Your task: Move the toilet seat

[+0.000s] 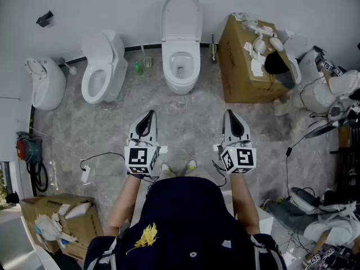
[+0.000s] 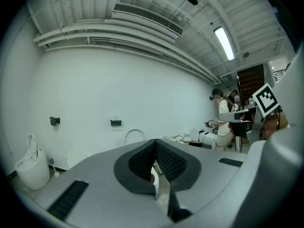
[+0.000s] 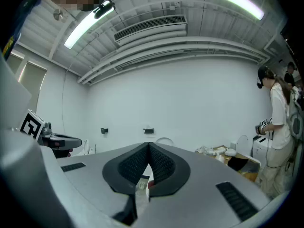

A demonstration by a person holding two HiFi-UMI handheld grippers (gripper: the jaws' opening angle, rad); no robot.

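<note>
closest in, the person's dark top (image 1: 185, 218) fills the near edge, and out of it come both arms with the grippers held level toward the middle toilet (image 1: 181, 82). left gripper (image 1: 149, 115) — jaws pressed together, nothing between them. right gripper (image 1: 230, 113) is the same, pads meeting, empty. both sit well short of the middle toilet, one a little to its left, one a little to its right, with bare grey floor (image 1: 191, 117) between. the toilet seat (image 1: 166, 66) looks to be lying down on the bowl, with the lid (image 1: 181, 16) stood up against the wall behind it, though from up here i can't be sure the ring is separate from the rim. so the step in hand reads as the approach, nothing touched yet. to do it well: step up square to the middle toilet, open one pair of jaws before arriving, and come in low at the seat's front lip so one pad slides under the edge and the other lands on top. grip near the front centre, not a corner, and swing it along its hinge arc — no tugging toward the body. the spare gripper is best parked beside the middle toilet, away from the cardboard box (image 1: 247, 66) to its right.
</note>
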